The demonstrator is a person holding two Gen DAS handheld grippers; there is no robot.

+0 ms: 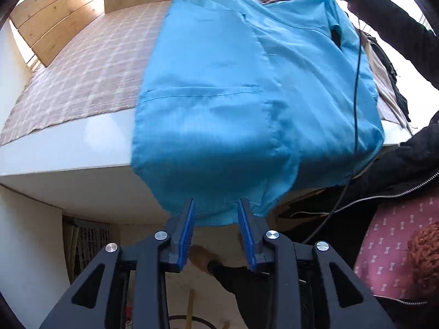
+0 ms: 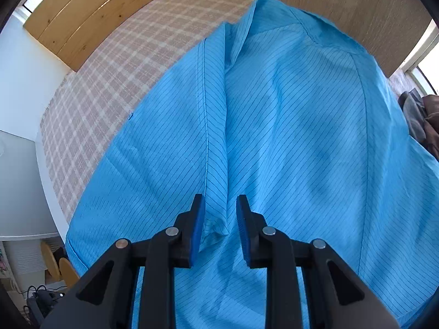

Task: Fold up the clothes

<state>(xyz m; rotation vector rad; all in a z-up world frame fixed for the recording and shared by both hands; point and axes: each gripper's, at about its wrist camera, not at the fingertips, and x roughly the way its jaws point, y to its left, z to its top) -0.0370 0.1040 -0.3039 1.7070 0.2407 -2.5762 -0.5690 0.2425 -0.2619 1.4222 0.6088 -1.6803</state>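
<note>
Blue garment lying spread over the checked cloth, both tools standing apart above it.

The left tool [image 1: 216, 213] is pointing down with its blue pads parted, the near hem of the blue garment [image 1: 247, 96] hanging just ahead of and between its tips, not pinched. The right tool [image 2: 221, 213] is hovering with its pads apart too, a raised fold of the garment lying between them without being pressed. Beyond both tools the garment is stretching away across the checked cloth [image 2: 109, 82] on the white counter [image 1: 68, 148], its near edge draping off the counter's rim.
</note>
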